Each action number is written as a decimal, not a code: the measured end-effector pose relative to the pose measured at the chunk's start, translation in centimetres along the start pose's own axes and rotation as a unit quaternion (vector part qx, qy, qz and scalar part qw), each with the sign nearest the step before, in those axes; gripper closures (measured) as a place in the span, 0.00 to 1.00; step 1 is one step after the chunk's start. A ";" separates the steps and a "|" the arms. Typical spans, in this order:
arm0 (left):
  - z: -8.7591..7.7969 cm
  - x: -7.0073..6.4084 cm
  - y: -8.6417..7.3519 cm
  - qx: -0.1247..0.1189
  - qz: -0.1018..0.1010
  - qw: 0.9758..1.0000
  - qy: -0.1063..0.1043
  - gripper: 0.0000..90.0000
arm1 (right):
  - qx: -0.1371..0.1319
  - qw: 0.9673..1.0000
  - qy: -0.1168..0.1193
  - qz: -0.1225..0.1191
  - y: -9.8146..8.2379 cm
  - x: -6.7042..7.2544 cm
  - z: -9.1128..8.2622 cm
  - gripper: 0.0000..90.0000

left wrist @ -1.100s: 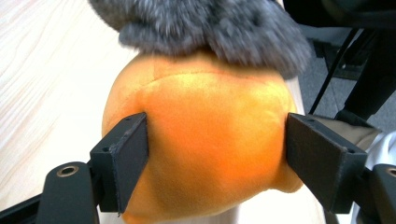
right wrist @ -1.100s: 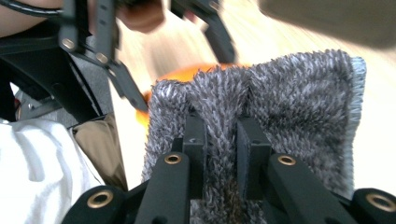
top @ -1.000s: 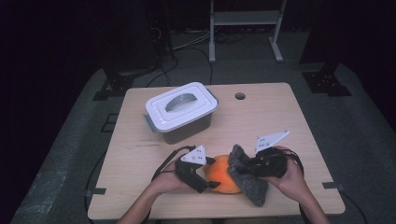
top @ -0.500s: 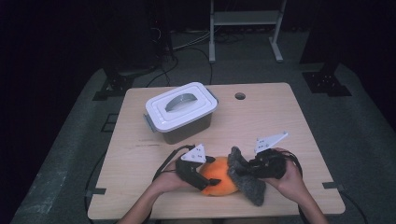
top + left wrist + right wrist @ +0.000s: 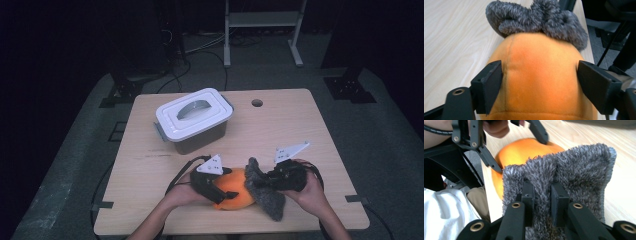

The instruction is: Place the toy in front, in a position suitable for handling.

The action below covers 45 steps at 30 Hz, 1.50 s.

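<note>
Your plush toy sits at the near edge of the table, roughly 6 o'clock from the lidded bin and well apart from it. It has two materials. The body is a smooth, short-nap orange fabric, rounded and egg-like, with a thin stitched seam running along it, seen in the left gripper view. The other part is shaggy grey fleece with a long curly pile: a flat, floppy piece with a bound edge, bunched into folds where it meets the orange.

Your left gripper straddles the orange body; the jaws stand wide, one black pad on each flank. They have just been closing a little, with the body between them. The left pad touches the fabric; for the right pad I can't tell if it presses or just sits beside.

Your right gripper is pinched nearly closed on the grey fleece; the pile bulges around both pads, and the flap spreads out past them toward 12 o'clock in that view. In the high view it sits at 3 o'clock from the orange body.

The table is pale wood-grain laminate with a round cable hole near the far edge. The bin is translucent grey plastic with rounded corners and a white lid with a recessed handle.
</note>
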<state>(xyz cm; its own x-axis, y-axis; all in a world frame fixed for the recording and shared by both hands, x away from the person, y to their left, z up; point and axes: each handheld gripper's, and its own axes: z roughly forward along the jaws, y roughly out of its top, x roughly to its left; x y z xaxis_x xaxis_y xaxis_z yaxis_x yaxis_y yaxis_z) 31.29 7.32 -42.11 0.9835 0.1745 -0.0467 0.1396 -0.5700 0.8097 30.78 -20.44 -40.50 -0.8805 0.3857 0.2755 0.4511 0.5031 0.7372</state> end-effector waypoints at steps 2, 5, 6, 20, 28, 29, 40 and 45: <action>-0.1 0.0 -0.2 0.000 -0.001 1.000 -0.005 0.25 | 0.001 1.000 0.002 0.008 -0.4 -0.4 0.0 0.84; -0.3 0.0 -0.2 0.007 0.004 1.000 -0.009 0.25 | 0.001 1.000 -0.001 0.016 -0.6 -0.7 -0.2 0.84; -0.3 -0.1 -0.2 0.008 0.006 1.000 -0.010 0.25 | -0.006 1.000 0.002 0.016 -0.6 -0.7 -0.4 0.83; 0.1 0.1 0.4 0.004 -0.017 1.000 -0.006 0.11 | -0.004 0.999 0.043 -0.017 0.4 1.5 1.8 0.83; -0.6 0.7 -0.4 0.000 -0.019 1.000 -0.012 0.29 | 0.004 1.000 0.024 0.016 -1.1 -0.7 1.0 0.83; -0.7 0.8 -0.5 -0.002 -0.019 1.000 -0.013 0.29 | 0.009 1.000 0.019 0.022 -1.4 -1.0 1.0 0.83; -1.6 1.5 -1.3 -0.006 -0.031 0.999 -0.023 0.30 | -0.016 0.999 0.031 0.027 -0.6 -0.5 0.7 0.84; -1.8 1.7 -1.5 -0.005 -0.036 0.999 -0.021 0.30 | -0.002 0.999 0.038 0.034 -1.0 -0.8 1.5 0.84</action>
<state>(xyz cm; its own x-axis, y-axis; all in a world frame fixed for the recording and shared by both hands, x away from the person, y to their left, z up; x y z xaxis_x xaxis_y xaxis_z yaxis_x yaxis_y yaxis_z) 32.55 9.95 -42.32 0.9750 0.1812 -0.1287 0.2089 -0.5498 0.8088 31.22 -20.08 -42.42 -0.8569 0.3580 0.3709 0.5092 0.4753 0.7175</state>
